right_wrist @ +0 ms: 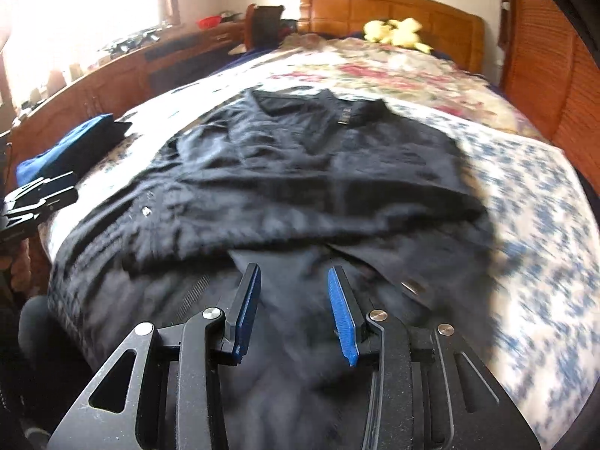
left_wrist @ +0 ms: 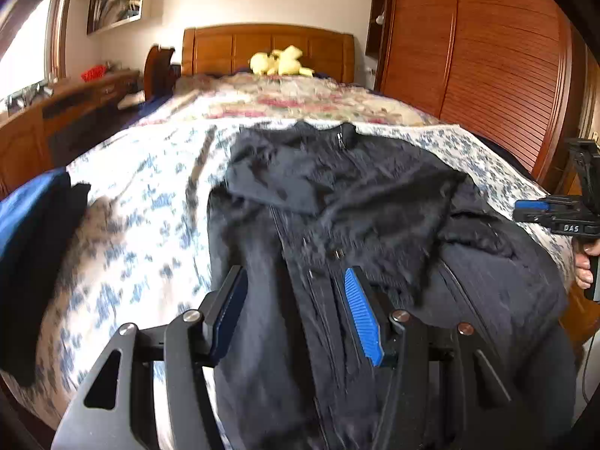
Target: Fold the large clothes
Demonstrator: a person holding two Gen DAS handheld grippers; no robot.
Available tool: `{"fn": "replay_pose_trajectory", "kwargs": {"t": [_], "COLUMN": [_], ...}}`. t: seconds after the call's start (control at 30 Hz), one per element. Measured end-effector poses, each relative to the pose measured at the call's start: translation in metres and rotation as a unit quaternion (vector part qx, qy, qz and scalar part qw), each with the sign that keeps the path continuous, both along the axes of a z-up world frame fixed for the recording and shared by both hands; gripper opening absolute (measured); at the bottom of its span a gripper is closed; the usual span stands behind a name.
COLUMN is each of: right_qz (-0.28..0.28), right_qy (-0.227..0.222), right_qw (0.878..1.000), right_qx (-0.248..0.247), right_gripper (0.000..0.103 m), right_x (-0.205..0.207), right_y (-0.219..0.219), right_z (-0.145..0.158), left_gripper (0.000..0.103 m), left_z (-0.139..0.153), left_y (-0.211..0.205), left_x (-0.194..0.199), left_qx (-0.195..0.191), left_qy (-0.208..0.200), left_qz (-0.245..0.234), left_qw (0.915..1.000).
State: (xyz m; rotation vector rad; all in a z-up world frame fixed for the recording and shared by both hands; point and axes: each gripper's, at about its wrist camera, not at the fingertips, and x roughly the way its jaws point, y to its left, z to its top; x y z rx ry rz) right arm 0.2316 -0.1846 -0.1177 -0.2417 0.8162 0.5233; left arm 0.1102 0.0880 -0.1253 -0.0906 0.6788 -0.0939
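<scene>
A large black zip jacket (left_wrist: 337, 195) lies spread on the bed, collar towards the headboard, with one side folded over the front. My left gripper (left_wrist: 292, 270) hovers over the jacket's lower left part near the zip, jaws apart with nothing between the blue pads. In the right wrist view the same jacket (right_wrist: 318, 172) fills the middle, and my right gripper (right_wrist: 294, 268) stands open over its lower hem, holding nothing. At the right edge of the left wrist view, a hand holds the right gripper (left_wrist: 532, 206) beside the jacket. The left gripper (right_wrist: 37, 195) appears at the left edge of the right wrist view.
The bed carries a blue-and-white floral sheet (left_wrist: 131, 225) and a flowered quilt (left_wrist: 300, 101) farther up. Folded blue and black clothes (right_wrist: 67, 146) lie at its left edge. A yellow plush toy (left_wrist: 281, 62) rests by the wooden headboard. A wardrobe (left_wrist: 487, 75) stands on the right, a wooden dresser (right_wrist: 112, 78) on the left.
</scene>
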Motion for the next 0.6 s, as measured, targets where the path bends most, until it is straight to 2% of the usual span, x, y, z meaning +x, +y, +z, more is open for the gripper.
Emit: {"fn": "replay_pose_trajectory", "kwargs": {"t": [0.1,0.17,0.3,0.6], "right_qz": [-0.024,-0.040,-0.072,-0.112], "right_qy": [-0.006,0.000,0.012,0.050], "right_qw": [1.000,0.999,0.997,0.992], "right_qx": [-0.009,-0.009,-0.014,-0.016], "right_gripper": [0.038,0.044,0.045,0.049], "right_x": [-0.016,-0.024,-0.036,-0.046], "right_y": [-0.033,-0.053,-0.091,-0.145], "right_z": [0.003,0.001,-0.005,-0.029], "left_gripper": [0.053,0.053,0.053,0.053], "left_z": [-0.003,-0.002,0.003,-0.010], "left_y": [-0.003,-0.006,-0.005,0.006], "left_x": [-0.008,-0.013,-0.020,-0.020], "left_qx": [0.009,0.017,0.020,0.022], "left_qy": [0.013,0.015,0.013,0.045], "left_qz": [-0.001,-0.001,0.002,0.016], "left_qw": [0.9999,0.9997,0.9997,0.9986]}}
